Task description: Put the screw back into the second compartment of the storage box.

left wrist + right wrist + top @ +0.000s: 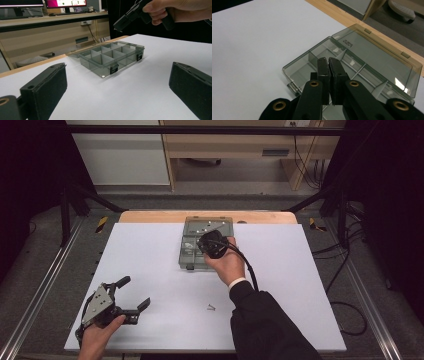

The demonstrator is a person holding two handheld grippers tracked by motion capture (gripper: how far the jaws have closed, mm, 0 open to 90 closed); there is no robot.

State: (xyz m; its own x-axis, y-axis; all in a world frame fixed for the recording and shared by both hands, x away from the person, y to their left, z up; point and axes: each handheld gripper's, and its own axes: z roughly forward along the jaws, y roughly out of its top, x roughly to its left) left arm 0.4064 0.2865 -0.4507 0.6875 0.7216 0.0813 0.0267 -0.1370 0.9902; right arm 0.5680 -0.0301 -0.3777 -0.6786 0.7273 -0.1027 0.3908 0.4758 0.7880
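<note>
right gripper: jaws pressed together over the organizer box, can't tell if they pinch anything.
left gripper: jaws wide apart, parked near the table corner.
box: far middle, lid open.
high view extra: 1 loose screw by the sleeve.

The compartment box is sitting at the far middle of the bench, its open lid lying flat behind it toward the far edge. The right tongs are hanging directly over the box with their jaws pressed together, blocking approach from above. A small screw is lying alone on the near middle. The left tongs are occupying the near left corner, jaws spread wide. The white sheet's left and right flanks are lying open for passage.
</note>
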